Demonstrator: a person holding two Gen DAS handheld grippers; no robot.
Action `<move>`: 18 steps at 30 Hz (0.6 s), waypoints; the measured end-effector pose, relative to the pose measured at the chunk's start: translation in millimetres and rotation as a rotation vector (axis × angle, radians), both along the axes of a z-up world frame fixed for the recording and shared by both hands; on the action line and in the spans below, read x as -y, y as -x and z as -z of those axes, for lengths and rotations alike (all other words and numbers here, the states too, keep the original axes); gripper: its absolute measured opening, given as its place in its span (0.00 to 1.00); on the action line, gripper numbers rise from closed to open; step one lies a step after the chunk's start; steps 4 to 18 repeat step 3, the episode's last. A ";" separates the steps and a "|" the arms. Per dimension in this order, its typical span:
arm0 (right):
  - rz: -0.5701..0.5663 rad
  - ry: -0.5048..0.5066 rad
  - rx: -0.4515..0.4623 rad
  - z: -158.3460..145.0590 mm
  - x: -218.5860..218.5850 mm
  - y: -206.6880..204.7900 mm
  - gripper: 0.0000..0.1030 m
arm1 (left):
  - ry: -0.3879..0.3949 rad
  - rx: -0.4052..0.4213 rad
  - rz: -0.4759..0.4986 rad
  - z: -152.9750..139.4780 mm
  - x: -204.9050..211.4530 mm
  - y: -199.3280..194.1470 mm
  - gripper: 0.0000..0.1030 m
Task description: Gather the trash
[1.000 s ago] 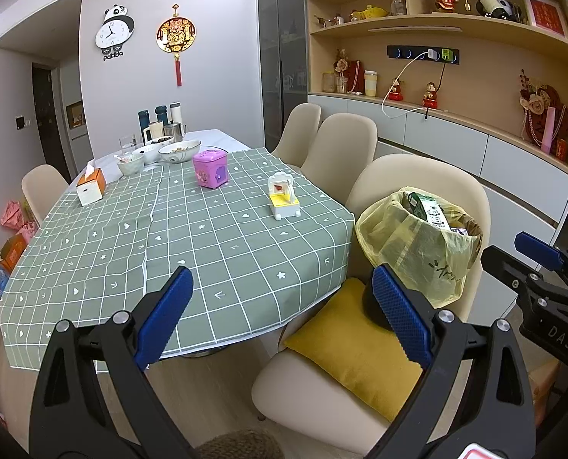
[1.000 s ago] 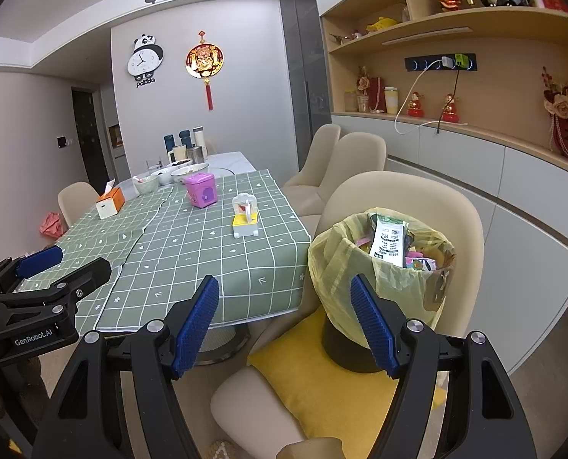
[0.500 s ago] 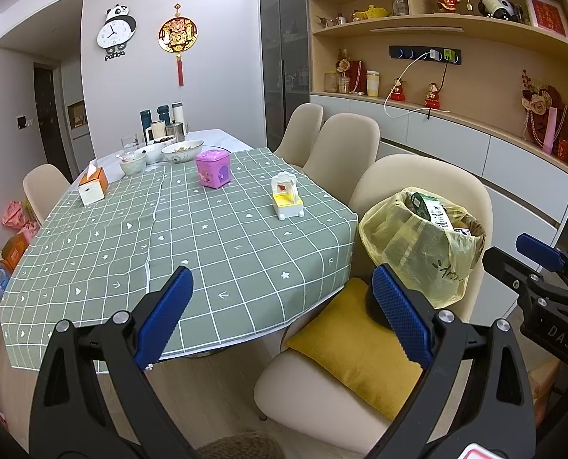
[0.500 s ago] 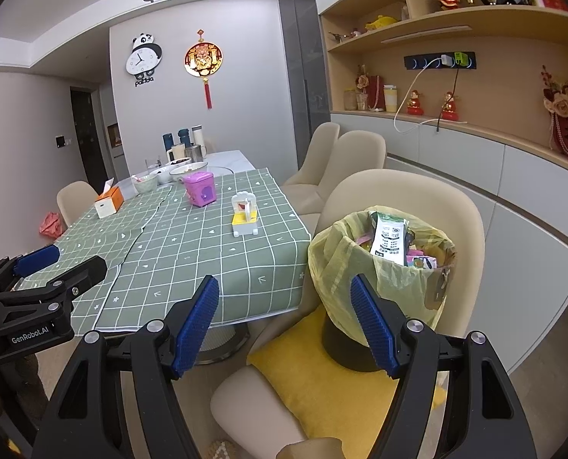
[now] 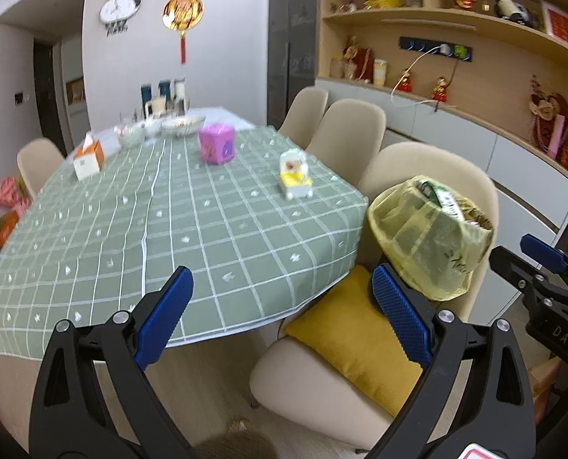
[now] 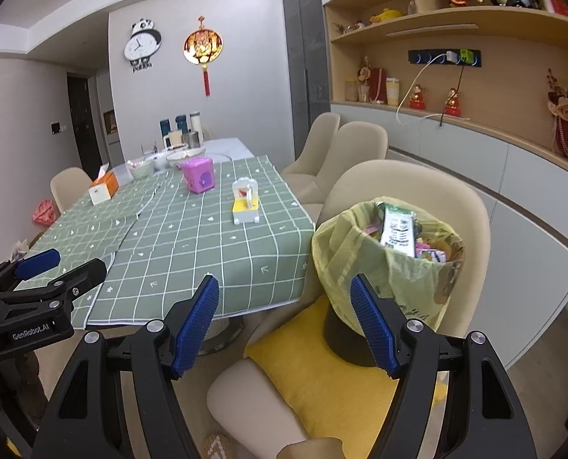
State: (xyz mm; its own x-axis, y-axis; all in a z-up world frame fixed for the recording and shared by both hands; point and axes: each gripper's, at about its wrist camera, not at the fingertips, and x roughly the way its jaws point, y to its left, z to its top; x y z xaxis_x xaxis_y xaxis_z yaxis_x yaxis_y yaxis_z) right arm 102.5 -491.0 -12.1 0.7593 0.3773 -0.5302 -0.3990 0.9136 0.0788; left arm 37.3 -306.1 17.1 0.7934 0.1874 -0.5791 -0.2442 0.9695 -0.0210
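A trash bin lined with a yellow bag (image 6: pixel 387 267) (image 5: pixel 425 237) stands on a yellow cushion (image 6: pixel 330 386) on a beige chair (image 6: pixel 410 191). Packets, among them a green-and-white carton (image 6: pixel 396 227), fill it to the rim. My right gripper (image 6: pixel 284 321) is open and holds nothing; it hovers in front of the bin, short of it. Open and holding nothing too, my left gripper (image 5: pixel 280 298) hangs off the near corner of the table (image 5: pixel 169 229). On the green checked cloth stand a small yellow-and-white box (image 5: pixel 294 176) (image 6: pixel 245 202) and a purple box (image 5: pixel 216 142) (image 6: pixel 197 174).
An orange tissue box (image 5: pixel 89 158), bowls (image 5: pixel 180 124) and flasks (image 5: pixel 165 91) stand at the table's far end. More beige chairs (image 5: pixel 345 134) line the right side, with a cabinet and shelves (image 6: pixel 475 76) behind. Bags (image 5: pixel 8 199) lie on the floor at the left.
The left wrist view has swung slightly, so the table and bin have slid a little right and up, with motion blur now. Both grippers stay open. The right view is nearly unchanged.
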 end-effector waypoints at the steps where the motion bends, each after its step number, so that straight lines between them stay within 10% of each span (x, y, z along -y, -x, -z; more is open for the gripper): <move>1: -0.008 0.007 -0.008 2.4 -6.8 -5.5 0.66 | 0.011 -0.018 -0.011 5.1 -10.5 -5.0 0.88; 18: -0.032 0.025 -0.020 7.4 -23.3 -16.7 0.66 | 0.033 -0.070 -0.058 18.7 -44.2 -21.0 0.88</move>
